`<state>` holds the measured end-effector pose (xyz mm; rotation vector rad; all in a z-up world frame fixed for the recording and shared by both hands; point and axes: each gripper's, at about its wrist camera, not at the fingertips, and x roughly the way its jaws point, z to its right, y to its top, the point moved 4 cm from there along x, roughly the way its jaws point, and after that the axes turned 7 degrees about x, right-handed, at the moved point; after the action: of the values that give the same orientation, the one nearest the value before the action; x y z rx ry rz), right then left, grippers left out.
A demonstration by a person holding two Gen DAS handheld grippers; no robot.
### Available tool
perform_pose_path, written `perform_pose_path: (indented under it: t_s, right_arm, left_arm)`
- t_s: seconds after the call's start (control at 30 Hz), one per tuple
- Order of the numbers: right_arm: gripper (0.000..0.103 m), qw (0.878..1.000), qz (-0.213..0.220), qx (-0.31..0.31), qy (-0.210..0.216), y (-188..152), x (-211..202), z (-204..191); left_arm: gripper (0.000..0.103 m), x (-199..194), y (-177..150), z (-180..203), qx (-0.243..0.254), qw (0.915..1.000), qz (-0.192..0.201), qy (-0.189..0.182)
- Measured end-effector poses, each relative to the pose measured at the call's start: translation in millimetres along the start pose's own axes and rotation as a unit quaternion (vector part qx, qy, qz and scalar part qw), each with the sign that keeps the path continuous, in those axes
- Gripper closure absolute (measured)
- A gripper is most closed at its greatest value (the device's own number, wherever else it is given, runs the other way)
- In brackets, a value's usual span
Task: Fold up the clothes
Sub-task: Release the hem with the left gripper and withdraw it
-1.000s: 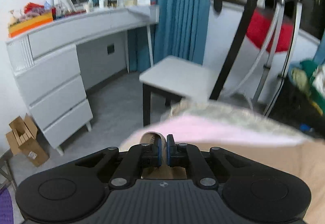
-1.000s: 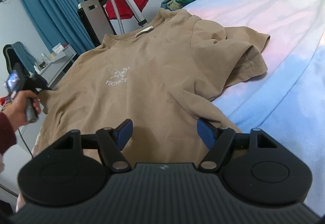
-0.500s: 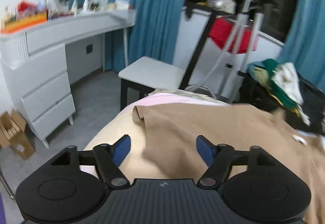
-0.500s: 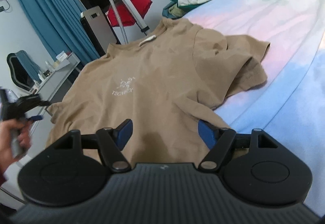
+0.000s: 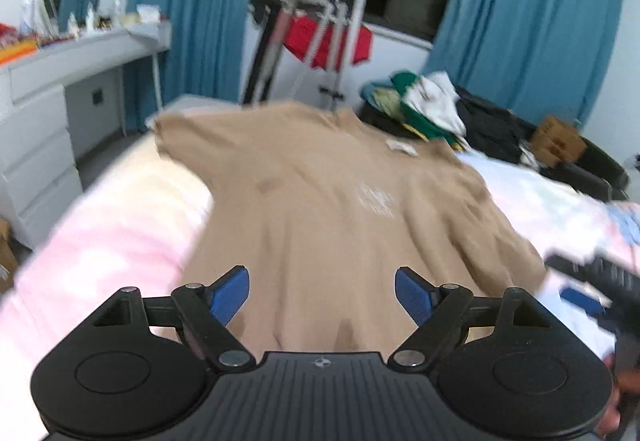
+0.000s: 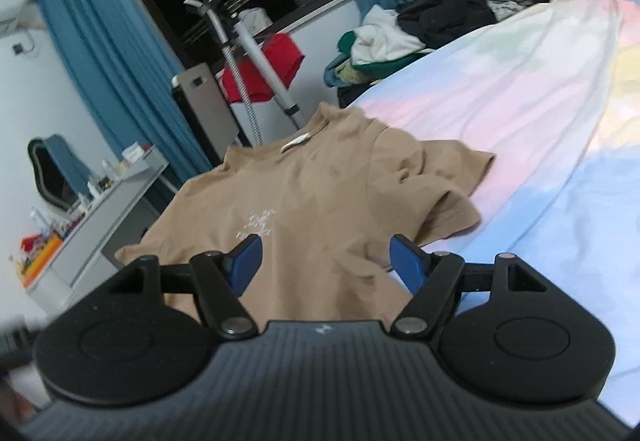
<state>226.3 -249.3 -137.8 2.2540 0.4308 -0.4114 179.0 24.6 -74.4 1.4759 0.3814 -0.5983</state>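
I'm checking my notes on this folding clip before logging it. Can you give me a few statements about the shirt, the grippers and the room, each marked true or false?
1. The tan T-shirt lies spread front-up on the bedsheet. True.
2. The right gripper is shut on the T-shirt's hem. False: its jaws stand wide apart and hold nothing.
3. The left gripper is open above the T-shirt's lower part. True.
4. The T-shirt's right-hand sleeve in the right wrist view lies flat and smooth. False: it is bunched and creased.
5. A red garment hangs near the garment steamer pole. True.
6. The curtains are yellow. False: they are blue.
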Motion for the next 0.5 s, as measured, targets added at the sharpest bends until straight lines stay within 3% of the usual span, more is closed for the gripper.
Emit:
perform_pose_path:
  t_s: [0.1, 0.2, 0.33, 0.5]
  right_arm:
    - [0.03, 0.999, -0.002, 0.032, -0.003, 4, -10, 11]
    - [0.031, 0.996, -0.013, 0.087, 0.003, 6, -14, 28]
    - [0.04, 0.989, -0.021, 0.147, -0.009, 20, -4, 49]
    - [0.043, 0.982, -0.015, 0.186, -0.042, 46, 25, 73]
  left_arm:
    - [0.021, 0, -25, 13, 0.023, 0.9995, -0.013, -0.018]
    - [0.021, 0, -39, 19, 0.056, 0.9983, -0.014, -0.009]
    - [0.021, 11, -37, 20, 0.057, 0.9982, -0.012, -0.016]
    - [0.021, 34, -33, 17, 0.048, 0.9985, -0.015, -0.024]
